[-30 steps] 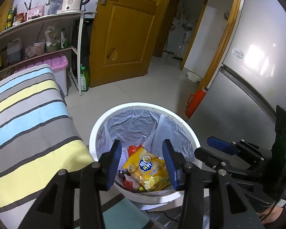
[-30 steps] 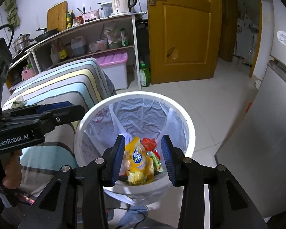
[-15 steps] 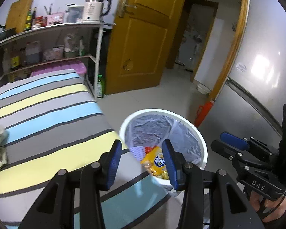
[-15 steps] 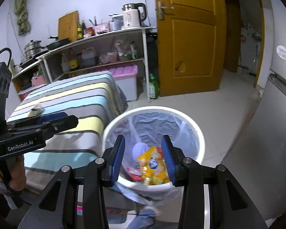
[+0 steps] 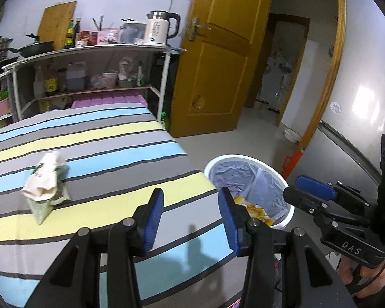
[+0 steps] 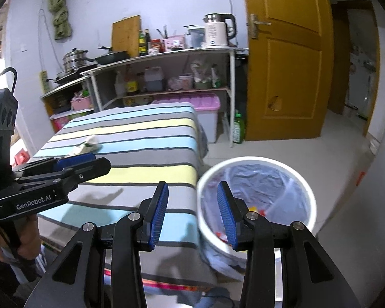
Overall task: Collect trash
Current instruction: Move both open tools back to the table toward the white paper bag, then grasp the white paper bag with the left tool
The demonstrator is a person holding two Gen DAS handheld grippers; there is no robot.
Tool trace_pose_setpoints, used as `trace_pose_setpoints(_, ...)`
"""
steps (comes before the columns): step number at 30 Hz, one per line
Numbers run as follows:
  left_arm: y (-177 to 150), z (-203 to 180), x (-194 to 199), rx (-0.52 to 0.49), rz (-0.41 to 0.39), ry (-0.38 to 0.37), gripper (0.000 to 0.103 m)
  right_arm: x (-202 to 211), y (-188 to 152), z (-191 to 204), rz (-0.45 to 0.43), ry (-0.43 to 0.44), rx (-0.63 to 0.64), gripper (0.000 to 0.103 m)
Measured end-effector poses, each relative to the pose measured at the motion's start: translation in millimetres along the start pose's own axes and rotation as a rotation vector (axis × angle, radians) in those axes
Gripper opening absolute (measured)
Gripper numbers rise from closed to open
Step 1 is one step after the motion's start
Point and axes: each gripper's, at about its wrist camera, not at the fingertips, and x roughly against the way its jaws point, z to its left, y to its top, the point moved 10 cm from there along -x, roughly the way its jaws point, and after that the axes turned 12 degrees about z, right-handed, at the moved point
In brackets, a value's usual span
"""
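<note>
Here a crumpled wrapper lies on the striped counter, long axis seemingly running toward the shelf; both hand-held grippers, left and right, spread, empty.

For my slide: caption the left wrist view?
Open left tongs over striped table; wrapper left, bin right.
</note>
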Motion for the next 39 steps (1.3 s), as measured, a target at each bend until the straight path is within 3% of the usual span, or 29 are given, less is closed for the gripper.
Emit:
trace_pose_setpoints(26,-32,126,47,0.170,-0.054,0.175,0.046,-34,15,97,0.049,0.145,0.114,0.041)
trace_pose_setpoints(39,-9,170,33,0.181,-0.054,0.197,0.062,-69,30,125,0.086,0.179,0.151,0.041)
